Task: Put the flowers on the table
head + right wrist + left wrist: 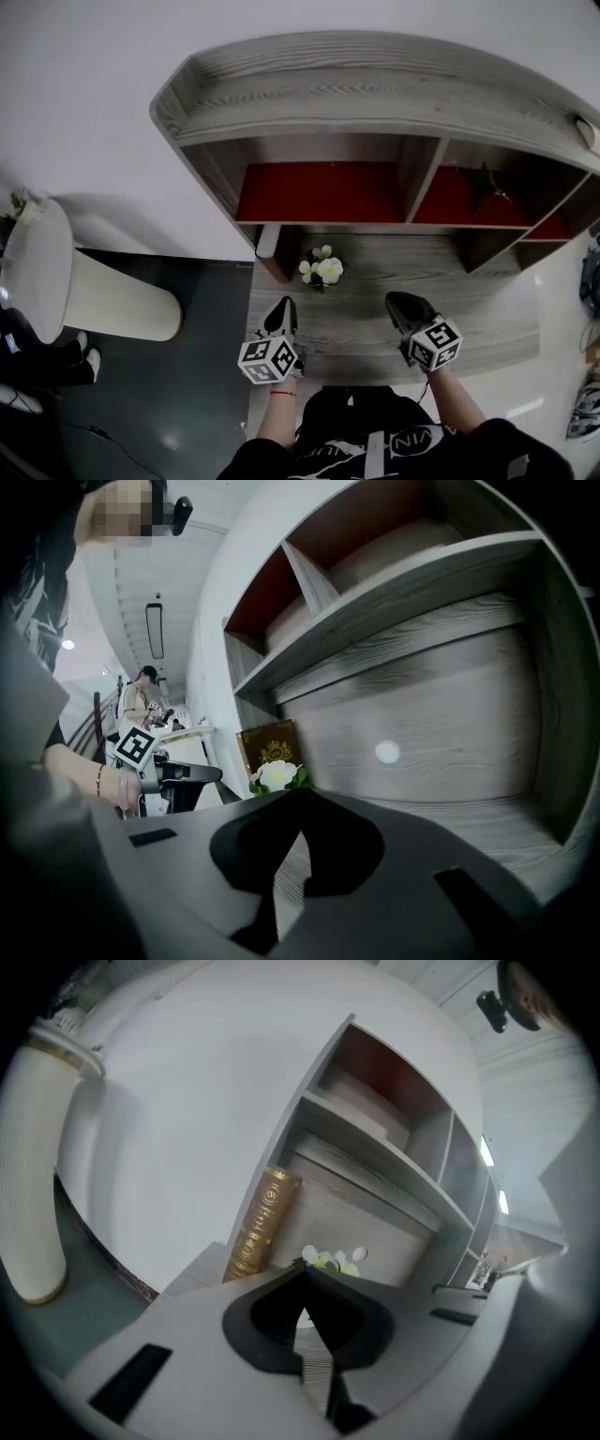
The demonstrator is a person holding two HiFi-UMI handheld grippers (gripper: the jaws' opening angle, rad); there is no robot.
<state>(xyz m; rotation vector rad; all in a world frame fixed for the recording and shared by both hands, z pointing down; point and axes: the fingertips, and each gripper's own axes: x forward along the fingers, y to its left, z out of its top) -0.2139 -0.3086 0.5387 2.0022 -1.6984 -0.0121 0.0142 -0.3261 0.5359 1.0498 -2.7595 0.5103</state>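
Left gripper (pixel 282 306) and right gripper (pixel 401 306), both closed and empty, hover short of the flowers (pixel 322 269); grasping them apparently needs opened jaws first.

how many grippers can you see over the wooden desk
2. The left gripper is near the desk's left side, just short of the white flowers. The right gripper is further right. Both have jaws together, empty.

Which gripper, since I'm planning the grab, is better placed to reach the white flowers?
Left, probably. The left gripper sits nearer the flowers, just ahead of its shut jaws; the right gripper, also shut, is further off.
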